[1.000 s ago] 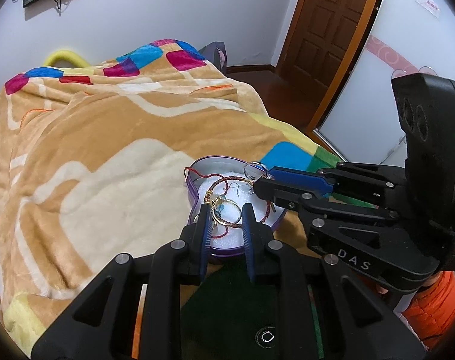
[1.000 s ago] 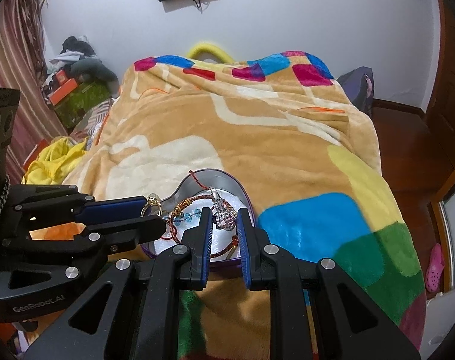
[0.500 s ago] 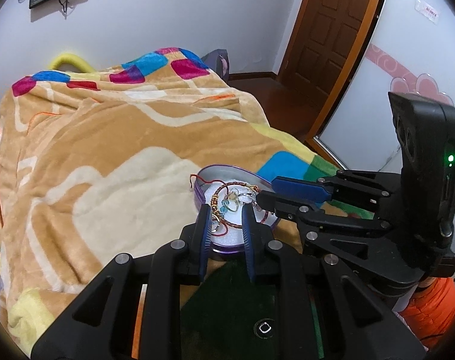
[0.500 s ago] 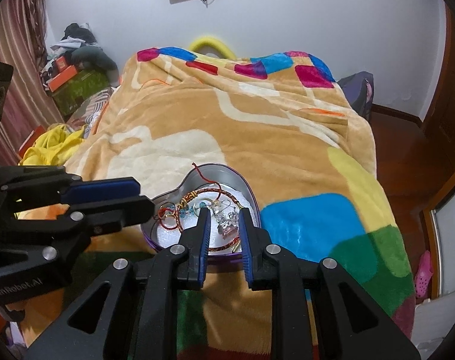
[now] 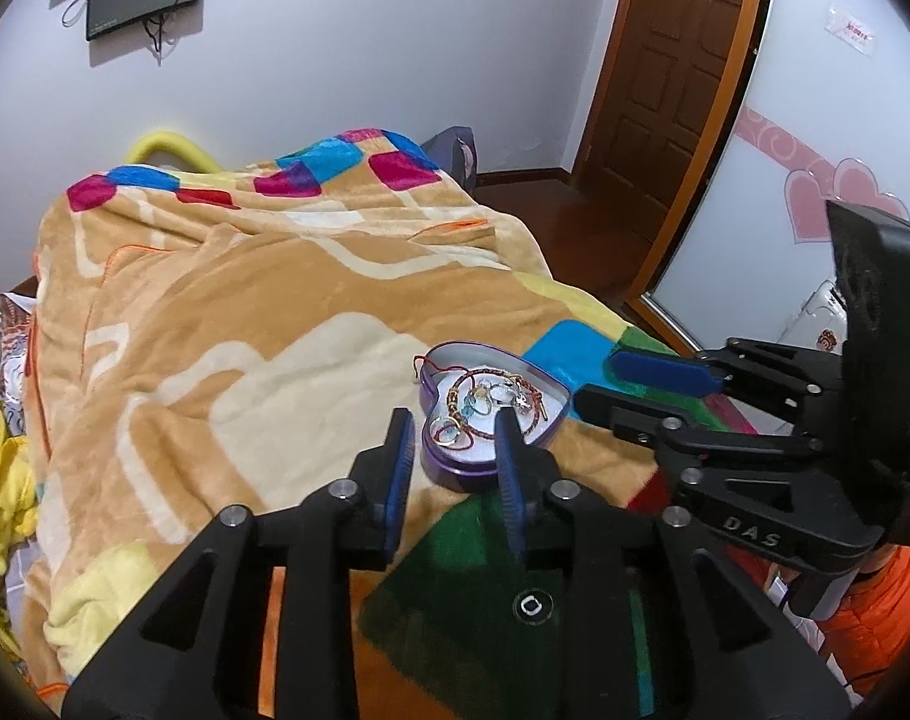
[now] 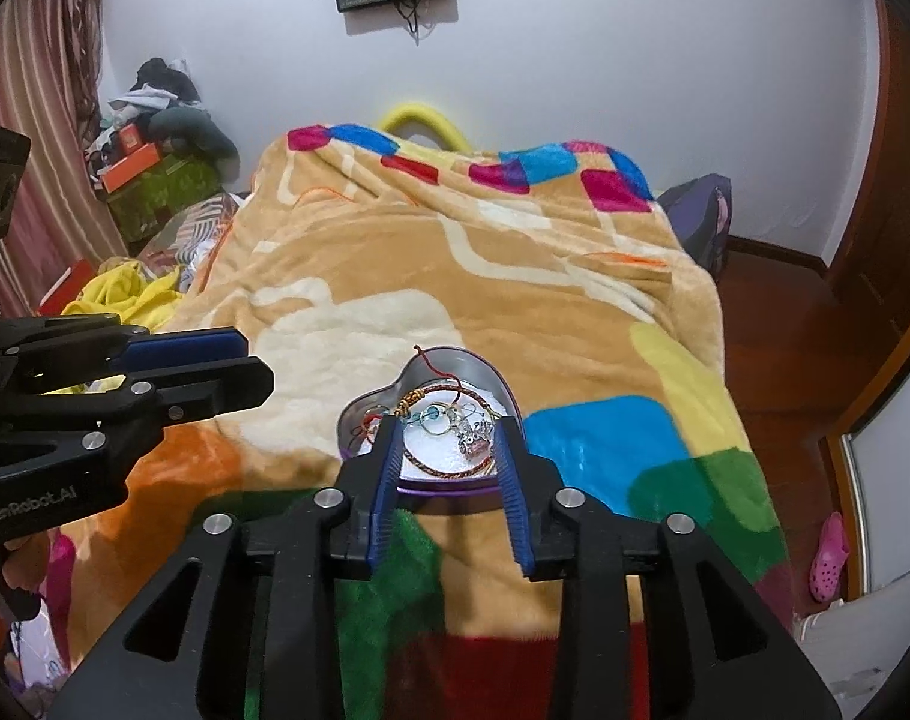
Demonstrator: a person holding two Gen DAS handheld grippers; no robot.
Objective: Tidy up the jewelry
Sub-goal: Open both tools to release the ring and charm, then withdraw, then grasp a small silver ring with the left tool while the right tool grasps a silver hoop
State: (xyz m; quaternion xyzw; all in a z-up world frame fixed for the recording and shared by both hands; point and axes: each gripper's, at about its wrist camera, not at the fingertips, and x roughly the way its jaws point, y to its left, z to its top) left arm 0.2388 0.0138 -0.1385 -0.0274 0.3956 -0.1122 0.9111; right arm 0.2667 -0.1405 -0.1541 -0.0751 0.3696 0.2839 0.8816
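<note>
While the heart-shaped tin (image 6: 503, 387) is sitting on the tan patchwork blanket (image 6: 515, 276), bracelets (image 6: 449, 468) and rings are lying tangled inside it. Both the left gripper (image 5: 452, 420) and right gripper (image 6: 446, 432) are hovering near it, fingers spread wide, gripping nothing. A brown door (image 5: 665, 72) is standing beyond.

Even, soft indoor light in both views, faint shadows, no glare, focus sharp centrally, strong fisheye bending and dark vignette at the corners.
</note>
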